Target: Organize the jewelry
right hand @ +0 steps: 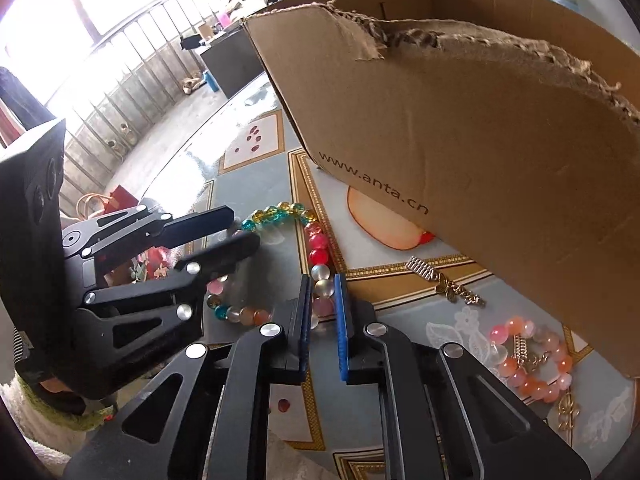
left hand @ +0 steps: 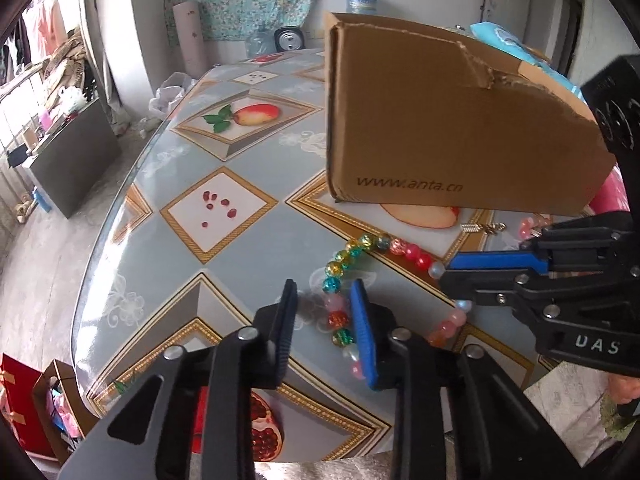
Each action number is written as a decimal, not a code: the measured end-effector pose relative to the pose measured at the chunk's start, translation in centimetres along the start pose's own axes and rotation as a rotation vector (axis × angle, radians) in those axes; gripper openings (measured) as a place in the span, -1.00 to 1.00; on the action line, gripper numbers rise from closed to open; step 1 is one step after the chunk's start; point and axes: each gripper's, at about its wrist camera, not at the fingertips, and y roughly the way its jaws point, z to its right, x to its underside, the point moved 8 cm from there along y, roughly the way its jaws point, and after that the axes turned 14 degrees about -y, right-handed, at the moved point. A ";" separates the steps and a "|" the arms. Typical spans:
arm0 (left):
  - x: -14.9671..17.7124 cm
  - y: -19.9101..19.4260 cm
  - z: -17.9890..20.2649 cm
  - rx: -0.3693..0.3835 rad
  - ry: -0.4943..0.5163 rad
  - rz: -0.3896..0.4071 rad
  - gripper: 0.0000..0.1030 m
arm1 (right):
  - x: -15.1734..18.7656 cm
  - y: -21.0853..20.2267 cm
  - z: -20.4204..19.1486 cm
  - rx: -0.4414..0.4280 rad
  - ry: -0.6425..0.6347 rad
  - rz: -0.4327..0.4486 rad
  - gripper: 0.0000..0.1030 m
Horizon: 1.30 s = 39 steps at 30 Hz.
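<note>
Straddling the bracelet, the left gripper had its jaws narrowed around the loop's near-left beads, a green, an orange and a pink one between the pads; whether the pads pressed them I could not tell. The right gripper stood at the opposite side of the same loop, its jaws drawn close onto a pale bead and a pink bead, the blue pads against them or nearly so. That bracelet, a ring of green, yellow, red, pink and clear beads, lay flat on the table, just in front of the box.

Right of the bracelet, also in front of the box, lay a small gold chain piece. Farther right, close to the box's near wall, was a second bracelet of pink and orange beads with a gold charm across it.

Behind them stood the box, brown cardboard, its top edge torn ragged, printed lettering along its lower edge. Its base rested on a peach picture on the patterned, glossy table top.
</note>
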 end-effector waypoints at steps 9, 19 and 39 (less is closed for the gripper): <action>1.2 -1.0 0.3 0.069 -0.058 -0.042 -0.81 | 2.2 -1.4 0.7 -0.017 0.028 -0.020 -0.84; 2.2 -1.3 1.5 0.031 0.007 -0.045 -0.79 | 2.4 -2.0 0.8 0.007 0.011 -0.016 -0.81; 1.8 -0.9 1.6 0.004 0.032 -0.051 -0.78 | 1.8 -1.7 -0.1 0.026 0.005 -0.002 -0.51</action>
